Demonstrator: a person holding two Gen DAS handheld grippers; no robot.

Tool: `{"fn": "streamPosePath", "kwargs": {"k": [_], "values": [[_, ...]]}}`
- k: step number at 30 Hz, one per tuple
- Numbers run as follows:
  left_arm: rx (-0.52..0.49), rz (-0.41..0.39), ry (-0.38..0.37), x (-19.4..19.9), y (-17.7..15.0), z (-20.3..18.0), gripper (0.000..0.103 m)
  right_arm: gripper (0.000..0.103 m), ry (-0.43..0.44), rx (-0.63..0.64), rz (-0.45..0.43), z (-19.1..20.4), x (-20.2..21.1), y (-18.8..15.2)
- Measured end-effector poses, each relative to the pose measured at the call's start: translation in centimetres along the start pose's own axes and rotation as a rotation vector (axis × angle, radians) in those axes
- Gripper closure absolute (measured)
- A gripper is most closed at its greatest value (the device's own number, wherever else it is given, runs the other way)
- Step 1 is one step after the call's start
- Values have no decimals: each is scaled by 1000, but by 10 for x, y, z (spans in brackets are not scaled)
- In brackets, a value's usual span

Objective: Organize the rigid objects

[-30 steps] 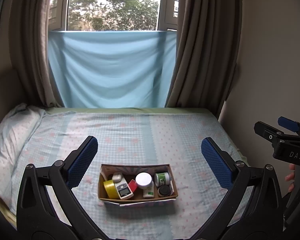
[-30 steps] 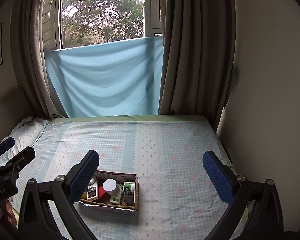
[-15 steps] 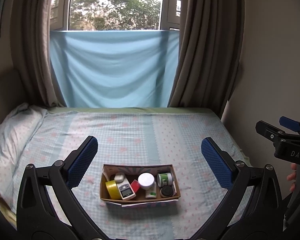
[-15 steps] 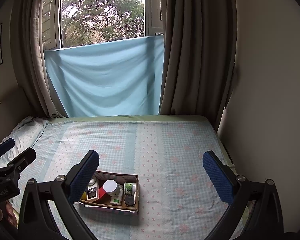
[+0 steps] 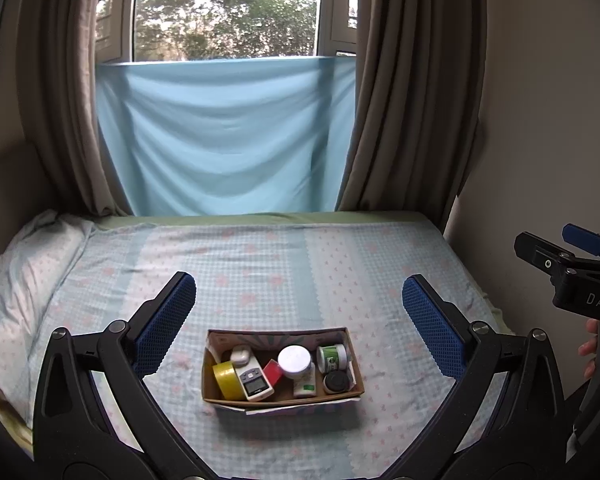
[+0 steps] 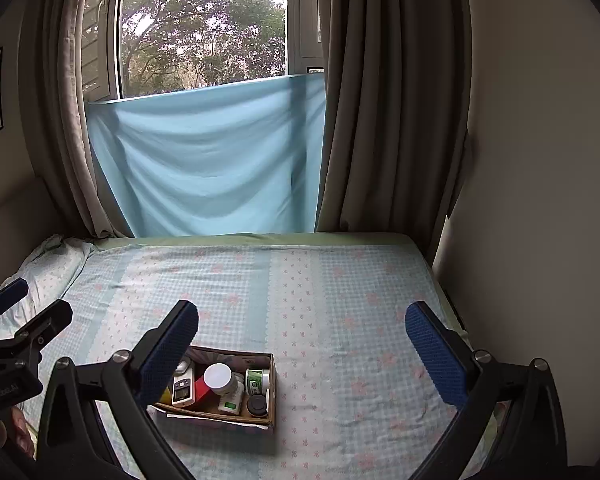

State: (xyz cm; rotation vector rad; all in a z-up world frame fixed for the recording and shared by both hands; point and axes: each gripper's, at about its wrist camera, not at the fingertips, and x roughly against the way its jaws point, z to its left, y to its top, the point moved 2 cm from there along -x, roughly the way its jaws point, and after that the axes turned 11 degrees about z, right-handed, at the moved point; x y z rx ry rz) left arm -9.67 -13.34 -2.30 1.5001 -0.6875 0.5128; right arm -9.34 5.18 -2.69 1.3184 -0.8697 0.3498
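yellow tape roll (image 6: 165, 395) mostly hidden behind right hand-held gripper's finger (image 6: 168, 354), jar labels too small to read

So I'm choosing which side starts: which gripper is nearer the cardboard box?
Left. The left gripper is centred over the cardboard box, open. The right gripper, also open, sits off to the box's right, over bare bedsheet.

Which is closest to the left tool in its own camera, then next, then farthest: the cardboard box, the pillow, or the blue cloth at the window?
1. Cardboard box: between the open left tool fingers, on the bed.
2. Pillow: farther back, left side.
3. Blue cloth: farthest, hanging under the window.
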Motion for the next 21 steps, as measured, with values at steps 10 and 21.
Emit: {"fn": "streamPosePath", "kwargs": {"k": [10, 21], "values": [[10, -36, 13, 2, 3, -3, 0, 0, -13, -4, -8, -3, 0, 3], [66, -51, -1, 3, 1, 1, 0, 0, -13, -6, -7, -7, -2, 5]]}}
